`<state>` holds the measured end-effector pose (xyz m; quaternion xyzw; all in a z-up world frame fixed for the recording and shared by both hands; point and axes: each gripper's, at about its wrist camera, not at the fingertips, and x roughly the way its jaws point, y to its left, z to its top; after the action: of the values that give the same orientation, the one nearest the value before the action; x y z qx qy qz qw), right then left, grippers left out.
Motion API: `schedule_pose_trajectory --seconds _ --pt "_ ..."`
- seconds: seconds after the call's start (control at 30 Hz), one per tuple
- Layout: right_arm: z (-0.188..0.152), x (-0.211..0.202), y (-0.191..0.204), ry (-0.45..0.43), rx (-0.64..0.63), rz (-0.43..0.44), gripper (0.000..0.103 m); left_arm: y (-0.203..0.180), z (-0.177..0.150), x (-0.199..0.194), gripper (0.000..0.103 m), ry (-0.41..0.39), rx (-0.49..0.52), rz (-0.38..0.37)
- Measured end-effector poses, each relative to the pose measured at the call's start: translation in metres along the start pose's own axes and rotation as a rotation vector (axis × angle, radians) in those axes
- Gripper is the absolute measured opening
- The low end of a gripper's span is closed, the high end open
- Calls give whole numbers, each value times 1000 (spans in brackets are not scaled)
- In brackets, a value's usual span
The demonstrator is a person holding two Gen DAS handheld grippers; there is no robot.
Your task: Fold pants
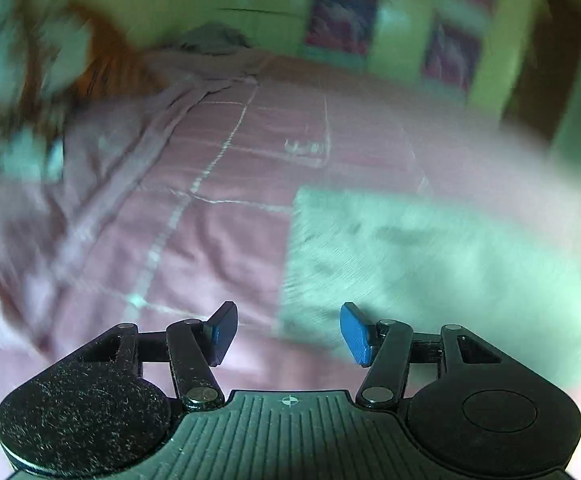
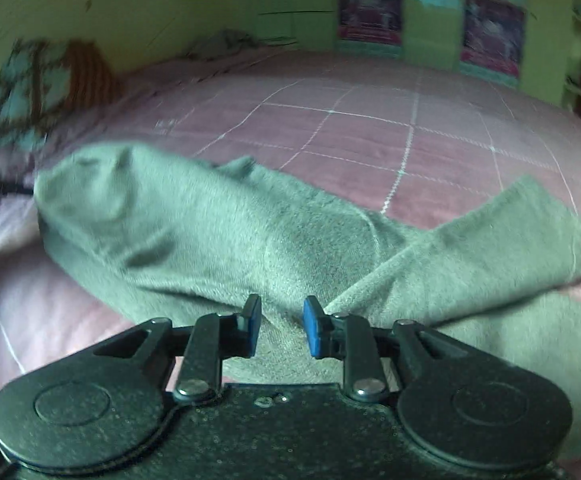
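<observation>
The pants (image 2: pixel 218 232) are grey-green fleece and lie crumpled on a pink checked bedspread (image 2: pixel 370 128), with one leg (image 2: pixel 490 240) angled out to the right. My right gripper (image 2: pixel 281 326) hovers over the near part of the pants with its blue pads apart and nothing between them. In the left wrist view the pants (image 1: pixel 430 260) lie to the right, blurred by motion. My left gripper (image 1: pixel 288 332) is wide open and empty, just left of the pants' near edge.
A patterned pillow (image 2: pixel 30 84) and an orange cloth lie at the bed's far left. A grey garment (image 2: pixel 226 44) sits at the far edge by the green wall. Posters (image 2: pixel 370 8) hang on the wall.
</observation>
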<state>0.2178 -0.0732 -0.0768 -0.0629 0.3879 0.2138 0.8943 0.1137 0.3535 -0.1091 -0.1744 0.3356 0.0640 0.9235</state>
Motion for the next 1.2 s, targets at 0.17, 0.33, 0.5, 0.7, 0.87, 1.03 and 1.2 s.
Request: schedule_pose_trajectory --seconds 0.17,0.33,0.5,0.7,0.87,1.03,1.2 --pt "-19 4 -17 33 296 46 33 26 -10 20 56 34 -429 -215" --pt "-42 29 -33 98 661 177 37 25 -13 43 56 85 -500 -206" --pt "-61 63 -54 151 1004 283 36 23 -9 45 56 88 -495 -200" --pt "-64 75 -51 147 1027 258 20 25 -3 52 33 75 -512 -174" --pt "-60 63 -37 105 950 269 8 20 3 43 33 29 -486 -217" --pt "-60 62 -35 101 947 295 13 21 -10 58 41 61 -514 -203" --pt "-66 63 -58 121 1034 271 20 11 -8 67 30 43 -501 -192"
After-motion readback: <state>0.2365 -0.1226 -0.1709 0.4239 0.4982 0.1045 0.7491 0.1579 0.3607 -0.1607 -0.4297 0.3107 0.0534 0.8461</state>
